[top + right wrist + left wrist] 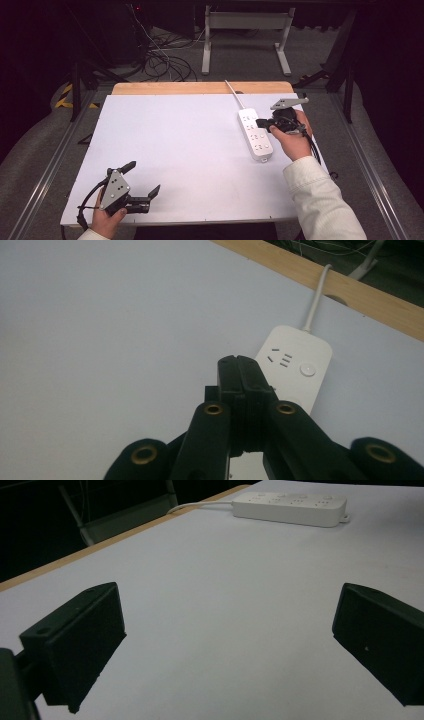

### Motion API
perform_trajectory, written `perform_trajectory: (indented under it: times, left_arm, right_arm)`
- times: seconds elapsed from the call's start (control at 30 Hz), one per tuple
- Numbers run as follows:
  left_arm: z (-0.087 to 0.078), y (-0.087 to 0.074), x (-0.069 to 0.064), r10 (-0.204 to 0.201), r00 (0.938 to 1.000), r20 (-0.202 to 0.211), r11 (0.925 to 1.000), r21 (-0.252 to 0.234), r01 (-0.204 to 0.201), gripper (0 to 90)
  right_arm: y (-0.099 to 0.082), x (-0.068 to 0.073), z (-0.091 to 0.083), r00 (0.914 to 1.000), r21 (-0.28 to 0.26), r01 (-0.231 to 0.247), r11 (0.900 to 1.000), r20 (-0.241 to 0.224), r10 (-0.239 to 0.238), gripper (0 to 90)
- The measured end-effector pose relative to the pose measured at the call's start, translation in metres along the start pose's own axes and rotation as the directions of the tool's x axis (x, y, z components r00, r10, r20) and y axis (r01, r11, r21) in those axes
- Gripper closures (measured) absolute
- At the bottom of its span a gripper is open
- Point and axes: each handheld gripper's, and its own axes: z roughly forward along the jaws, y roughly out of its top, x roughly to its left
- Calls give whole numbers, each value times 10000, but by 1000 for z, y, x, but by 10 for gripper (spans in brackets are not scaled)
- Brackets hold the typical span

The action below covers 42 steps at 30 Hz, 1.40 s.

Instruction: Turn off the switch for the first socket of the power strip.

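White power strip [255, 135] lies on the white table [180, 150] near its right edge, its white cord [234, 93] running off toward the far wooden edge. Right gripper [261, 122] sits over the strip's upper half, jaws pressed together with nothing seen between them, held by the right hand [292, 140] in a light sleeve [320, 200]. Left gripper [142, 180] rests low at the near left corner, well apart from the strip, jaws spread wide over bare tabletop.
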Motion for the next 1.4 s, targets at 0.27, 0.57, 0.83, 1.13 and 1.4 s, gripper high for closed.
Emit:
perform_trajectory:
  times: [0.27, 0.57, 0.83, 1.13, 1.4]
  left_arm:
    - [0, 0, 0, -40, 10000, 23, 10000, 12, 40, 8]
    - [1, 0, 0, -63, 10000, 64, 10000, 26, 62, 8]
    - [1, 0, -1, -136, 9999, 89, 9999, 21, 136, 8]
    - [1, -1, 0, -134, 9999, 102, 9999, 34, 133, 8]
    - [2, -1, 1, -149, 9999, 80, 9999, 48, 149, 8]
  right_arm:
    - [-1, -13, 16, 9992, 39, -352, 9994, 178, 351, 900]
    - [-2, -24, 36, 9975, 227, -337, 9992, 629, 322, 900]
    - [-3, -29, 55, 9940, 499, -314, 9983, 1060, 260, 900]
    - [-5, -38, 73, 9878, 624, -497, 9968, 1507, 398, 900]
    - [-4, -42, 86, 9825, 392, -688, 9969, 1762, 609, 900]
